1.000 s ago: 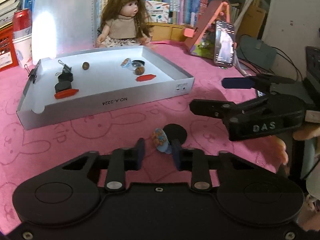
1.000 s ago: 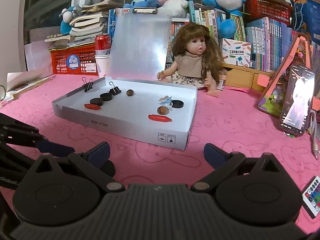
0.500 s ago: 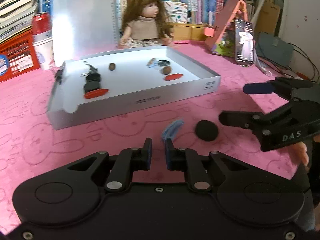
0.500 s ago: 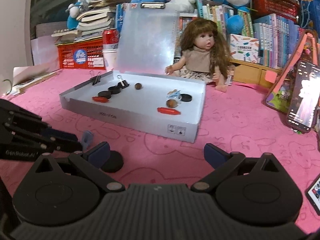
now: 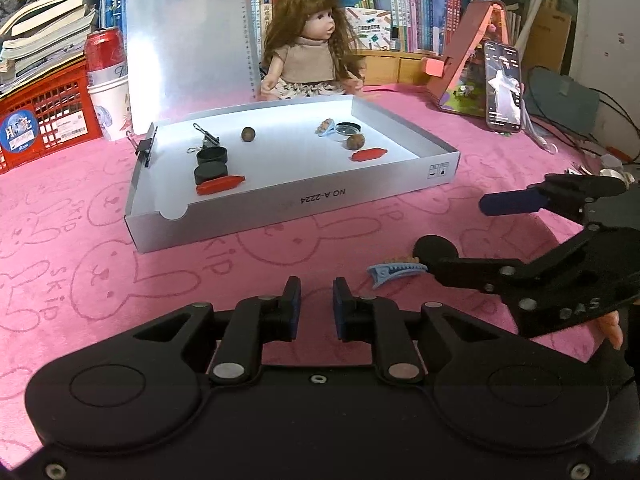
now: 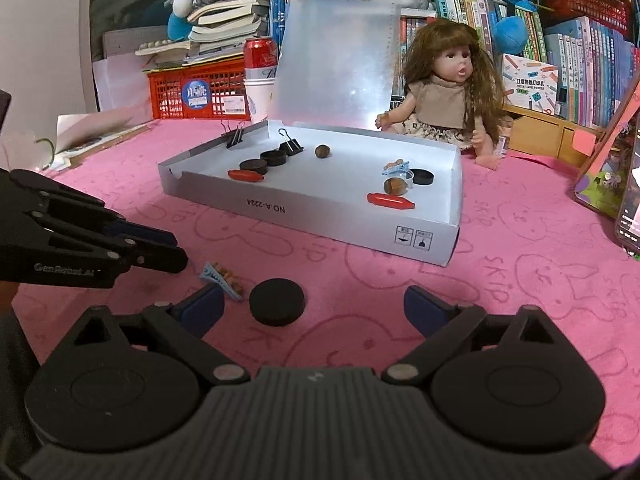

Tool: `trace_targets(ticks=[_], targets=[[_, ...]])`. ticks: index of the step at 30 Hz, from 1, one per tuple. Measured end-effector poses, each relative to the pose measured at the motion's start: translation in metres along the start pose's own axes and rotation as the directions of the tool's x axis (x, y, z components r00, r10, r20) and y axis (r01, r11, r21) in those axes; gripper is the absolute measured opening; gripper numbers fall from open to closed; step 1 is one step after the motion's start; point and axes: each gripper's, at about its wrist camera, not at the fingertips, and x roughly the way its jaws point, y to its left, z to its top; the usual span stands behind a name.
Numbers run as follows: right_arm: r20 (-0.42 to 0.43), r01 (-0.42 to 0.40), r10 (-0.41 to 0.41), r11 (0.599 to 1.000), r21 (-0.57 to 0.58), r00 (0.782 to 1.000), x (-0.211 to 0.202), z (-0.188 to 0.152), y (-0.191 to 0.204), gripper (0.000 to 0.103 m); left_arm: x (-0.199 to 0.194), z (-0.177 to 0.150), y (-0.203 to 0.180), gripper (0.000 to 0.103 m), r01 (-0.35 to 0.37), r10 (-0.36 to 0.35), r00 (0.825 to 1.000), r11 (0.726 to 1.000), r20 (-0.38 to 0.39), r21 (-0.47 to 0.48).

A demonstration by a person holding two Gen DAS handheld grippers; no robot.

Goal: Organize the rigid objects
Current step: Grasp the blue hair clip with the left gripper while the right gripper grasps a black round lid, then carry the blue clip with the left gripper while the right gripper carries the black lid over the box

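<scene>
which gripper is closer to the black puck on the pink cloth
Right. The right gripper is open with the black puck lying just ahead, between its fingers. The left gripper is shut and empty, off to the puck's side beyond the blue hair clip.

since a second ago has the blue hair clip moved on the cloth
Yes. The blue hair clip stood upright just left of the black disc between the left hand-held gripper fingers; now it lies flat, free.
</scene>
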Motion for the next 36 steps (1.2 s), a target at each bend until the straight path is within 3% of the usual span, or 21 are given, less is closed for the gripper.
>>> trace_targets(ticks=[5,7,11,12,13,17,24,28,29,36], targets=[[-0.011,-0.011,0.011,1.0,0.0,1.0,0.002,-0.001,0.0,0.082,-0.004,0.001,-0.003,0.017,0.019,-0.019,1.0,1.0,0.014,-0.001],[-0.021,-0.028,0.027,1.0,-0.006,0.999,0.003,-0.001,0.001,0.071,-0.007,0.002,-0.004,0.019,0.036,-0.036,0.999,0.999,0.025,-0.004],[-0.008,-0.049,0.049,0.999,-0.023,0.999,0.001,-0.003,0.006,0.05,-0.012,0.004,-0.01,0.034,0.071,-0.071,0.996,0.997,0.051,0.0],[-0.004,-0.041,0.041,0.999,-0.022,0.999,0.0,-0.002,0.007,0.039,-0.014,0.004,-0.012,0.037,0.077,-0.077,0.995,0.997,0.061,0.005],[-0.002,-0.021,0.021,1.0,-0.021,1.0,0.0,-0.001,0.008,0.035,-0.014,0.003,-0.014,0.041,0.08,-0.081,0.994,0.997,0.07,0.012],[0.012,0.017,-0.017,0.999,0.029,1.0,-0.003,0.0,0.0,0.035,-0.012,0.001,-0.025,0.049,0.08,-0.081,0.993,0.997,0.08,0.021],[0.031,0.08,-0.081,0.996,0.035,0.996,-0.013,-0.006,-0.006,0.035,0.001,-0.003,-0.038,0.051,0.044,-0.039,0.995,0.997,0.09,-0.058],[0.027,0.091,-0.092,0.994,0.06,0.995,-0.014,-0.009,-0.01,0.036,0.01,-0.005,-0.045,0.045,0.009,-0.003,0.998,0.997,0.069,-0.083],[0.027,0.092,-0.094,0.994,0.065,0.995,-0.014,-0.009,-0.01,0.036,0.009,-0.007,-0.048,0.036,-0.007,0.013,0.997,0.997,0.077,-0.073],[0.03,0.09,-0.093,0.993,0.078,0.995,-0.013,-0.009,-0.011,0.035,0.008,-0.006,-0.049,0.036,-0.014,0.019,0.997,0.997,0.069,-0.073]])
